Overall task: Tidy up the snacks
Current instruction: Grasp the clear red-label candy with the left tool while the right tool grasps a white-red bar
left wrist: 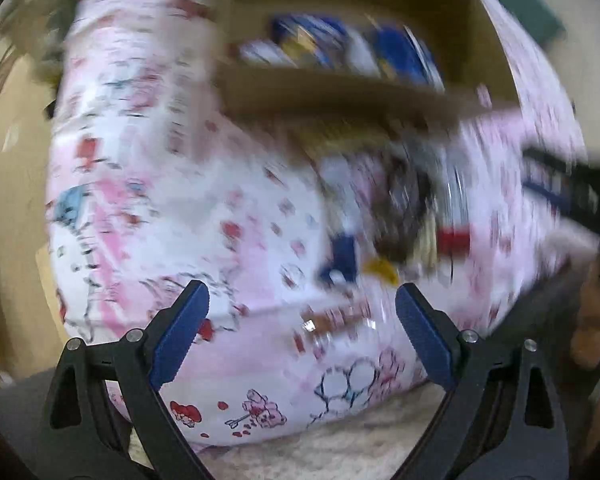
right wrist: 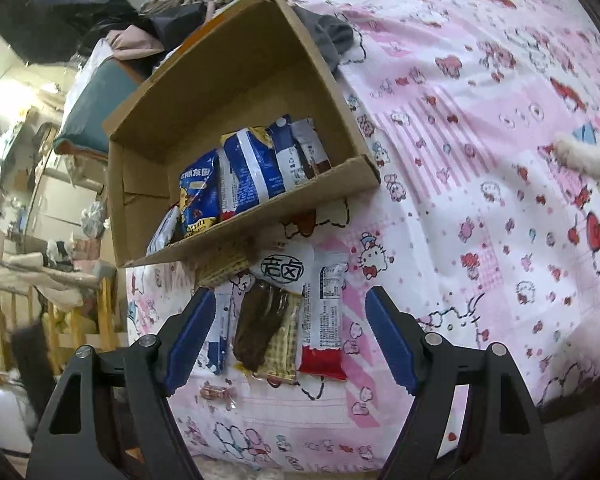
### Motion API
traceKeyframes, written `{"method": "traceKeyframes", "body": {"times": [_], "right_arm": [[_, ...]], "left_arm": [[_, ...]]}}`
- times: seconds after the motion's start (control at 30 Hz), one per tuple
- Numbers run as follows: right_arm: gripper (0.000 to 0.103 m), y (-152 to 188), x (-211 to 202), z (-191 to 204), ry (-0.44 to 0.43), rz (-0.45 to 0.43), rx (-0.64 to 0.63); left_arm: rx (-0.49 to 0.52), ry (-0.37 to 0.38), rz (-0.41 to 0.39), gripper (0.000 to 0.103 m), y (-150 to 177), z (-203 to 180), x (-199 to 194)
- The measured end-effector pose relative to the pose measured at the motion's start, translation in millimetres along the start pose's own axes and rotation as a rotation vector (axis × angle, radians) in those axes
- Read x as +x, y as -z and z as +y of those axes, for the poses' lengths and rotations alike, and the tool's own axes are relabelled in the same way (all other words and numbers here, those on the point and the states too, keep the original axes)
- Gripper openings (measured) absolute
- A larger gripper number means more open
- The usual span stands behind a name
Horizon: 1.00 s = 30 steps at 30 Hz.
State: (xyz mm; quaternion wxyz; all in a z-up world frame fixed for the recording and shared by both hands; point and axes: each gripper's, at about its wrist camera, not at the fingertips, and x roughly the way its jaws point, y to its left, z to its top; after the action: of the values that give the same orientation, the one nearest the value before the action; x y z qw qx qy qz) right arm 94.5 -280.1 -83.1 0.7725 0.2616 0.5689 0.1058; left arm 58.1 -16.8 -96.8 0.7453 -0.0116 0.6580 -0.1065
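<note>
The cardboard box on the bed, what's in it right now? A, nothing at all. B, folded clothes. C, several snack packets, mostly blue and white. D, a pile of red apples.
C: the right wrist view shows blue and white snack packets standing along the near wall of the cardboard box, while more snacks lie outside it on the pink bedsheet.

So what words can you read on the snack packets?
"老卤" inside a circle: on the white packet lying on the pink bedsheet, just outside the cardboard box.
Yellow characters on the blue bag in the box: too blurred to read.
Small print on the red-ended packet: too small to read.
Left wrist view: all blurred.
</note>
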Motion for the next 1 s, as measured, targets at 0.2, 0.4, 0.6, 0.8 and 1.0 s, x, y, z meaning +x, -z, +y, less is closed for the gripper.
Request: {"method": "traceKeyframes", "body": {"times": [0.2, 0.4, 0.6, 0.8, 1.0], "right_arm": [[0.08, -2, 2, -5, -0.011, 0.011, 0.034], [0.08, -3, 10, -19, -0.02, 0.055, 0.103], [0.08, -3, 12, -24, -0.036, 0.07, 0.138], [0.062, -2, 22, -19, 0.032, 0.117, 0.085], [0.046, 5, 58, -5, 0.154, 0.215, -0.004]], "left_arm": [[0.313, -0.107, 0.066, 0.091, 16, -48, 24], [0.402, -0.106, 0.156, 0.046, 23, -62, 54], [0.35, -0.047, 0.158, 0.012, 32, -60, 39], [0.146, 0.101, 0.039, 0.012, 33, -36, -11], [-0.085, 0.03, -0.107, 0.012, 16, 8, -36]]}}
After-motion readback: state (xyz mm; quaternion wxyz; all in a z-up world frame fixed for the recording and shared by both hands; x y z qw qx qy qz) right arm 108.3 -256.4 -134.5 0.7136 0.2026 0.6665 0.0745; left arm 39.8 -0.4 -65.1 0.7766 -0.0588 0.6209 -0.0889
